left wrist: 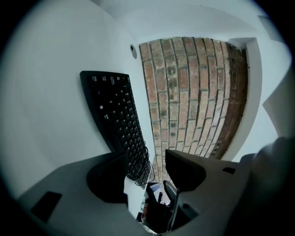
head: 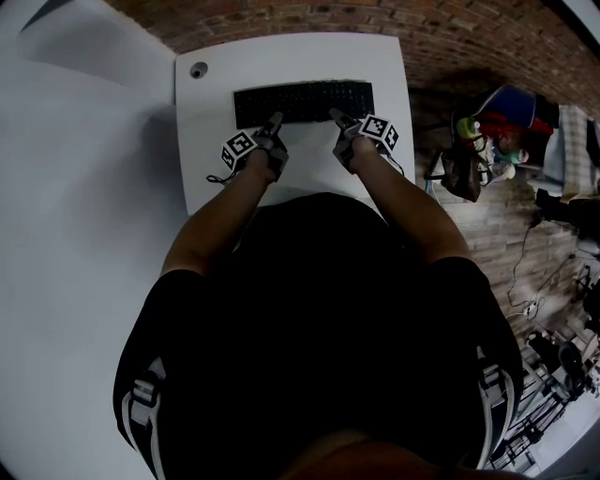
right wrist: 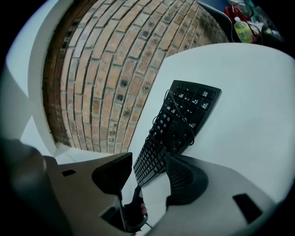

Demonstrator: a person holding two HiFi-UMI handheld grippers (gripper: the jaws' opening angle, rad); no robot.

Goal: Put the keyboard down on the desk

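A black keyboard (head: 302,101) lies flat on the white desk (head: 380,66), near its far edge by the brick wall. A coiled black cable (right wrist: 182,122) rests on its keys. My left gripper (head: 273,126) is at the keyboard's front edge, left of centre. My right gripper (head: 337,119) is at the same edge, right of centre. In the left gripper view the keyboard (left wrist: 115,115) runs down into the wide gap of the left gripper (left wrist: 145,173), whose jaws stand apart. In the right gripper view the keyboard (right wrist: 184,117) reaches between the spread jaws of the right gripper (right wrist: 147,173).
A round cable hole (head: 198,69) sits in the desk's far left corner. The brick wall (head: 422,23) runs behind the desk. To the right stands a chair with bags and a green bottle (head: 469,127). White panels (head: 75,187) lie to the left.
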